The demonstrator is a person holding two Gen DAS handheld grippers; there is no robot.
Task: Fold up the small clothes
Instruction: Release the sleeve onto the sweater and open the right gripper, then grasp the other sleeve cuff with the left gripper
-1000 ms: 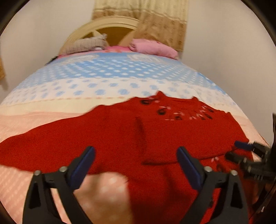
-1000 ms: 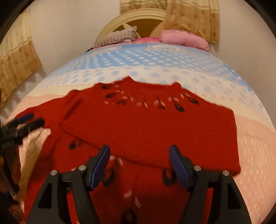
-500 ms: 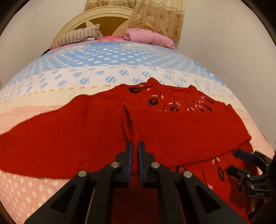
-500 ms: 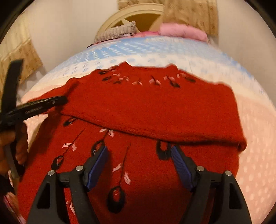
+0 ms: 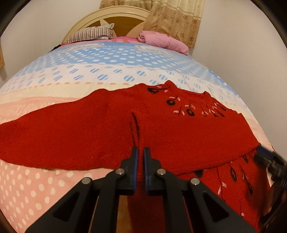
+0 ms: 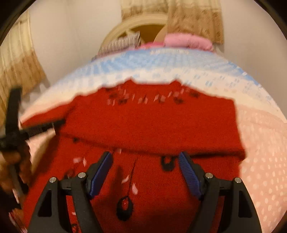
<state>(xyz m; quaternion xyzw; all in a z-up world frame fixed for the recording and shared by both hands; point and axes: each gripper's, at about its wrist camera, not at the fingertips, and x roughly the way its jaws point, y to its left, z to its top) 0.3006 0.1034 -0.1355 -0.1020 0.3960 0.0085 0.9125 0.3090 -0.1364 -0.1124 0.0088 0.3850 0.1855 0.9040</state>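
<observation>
A small red knitted sweater [image 5: 179, 132] with black and pink embroidery lies flat on the bed, neck towards the headboard. One sleeve [image 5: 62, 136] stretches out to the left; the other sleeve is folded across the chest [image 6: 152, 129]. My left gripper [image 5: 140, 154] is shut, with red knit showing between its pads near the left armpit. My right gripper [image 6: 145, 161] is open and empty just above the sweater's lower body, below the folded sleeve. The right gripper also shows at the right edge of the left wrist view [image 5: 269, 157].
The bed has a dotted cover [image 5: 107, 71] in blue, white and pink bands. A striped pillow [image 5: 89, 34] and a pink bundle [image 5: 161, 41] lie by the cream headboard [image 5: 114, 16]. Curtains [image 5: 175, 18] hang behind. Walls stand close on both sides.
My left gripper went from wide open to shut on the sweater near the armpit. My right gripper, still open, moved down over the sweater's lower body.
</observation>
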